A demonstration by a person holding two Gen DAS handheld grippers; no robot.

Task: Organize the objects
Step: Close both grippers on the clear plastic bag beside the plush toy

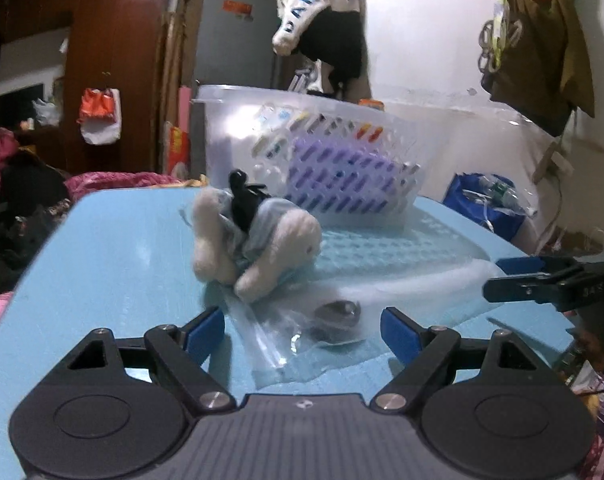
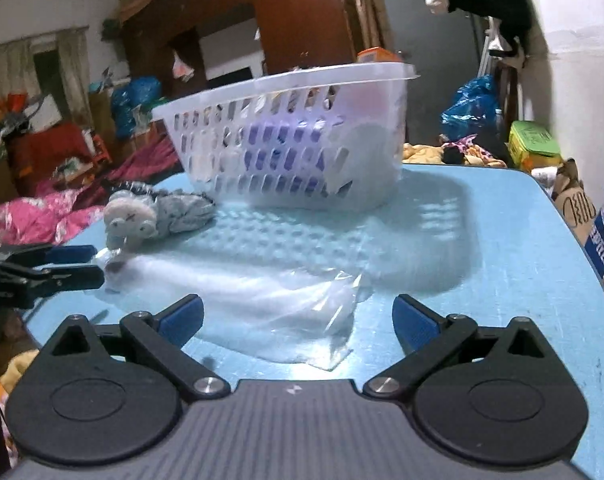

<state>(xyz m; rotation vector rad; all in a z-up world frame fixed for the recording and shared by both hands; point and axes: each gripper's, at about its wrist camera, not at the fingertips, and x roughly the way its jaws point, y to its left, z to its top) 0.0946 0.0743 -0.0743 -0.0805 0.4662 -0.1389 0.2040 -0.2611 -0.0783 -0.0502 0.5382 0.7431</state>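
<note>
A clear plastic bag (image 1: pixel 326 332) (image 2: pixel 286 304) lies flat on the light blue table (image 1: pixel 114 264) (image 2: pixel 502 248), with a small dark object (image 1: pixel 338 312) inside it. My left gripper (image 1: pixel 304 332) stands open over the bag's near left corner, pads apart from it. My right gripper (image 2: pixel 298 316) is open too, straddling the bag's near right corner. Just behind the bag lies a small plush toy (image 1: pixel 250 236) (image 2: pixel 150 216) in a pale blue outfit. A white slotted basket (image 1: pixel 314 148) (image 2: pixel 294 140) holding purple items stands behind it.
Each gripper shows at the edge of the other's view, the right gripper (image 1: pixel 542 280) and the left gripper (image 2: pixel 50 268). Pink bedding (image 2: pixel 34 216) and clutter lie beyond the table's left edge, bags (image 2: pixel 470 104) and boxes to the right.
</note>
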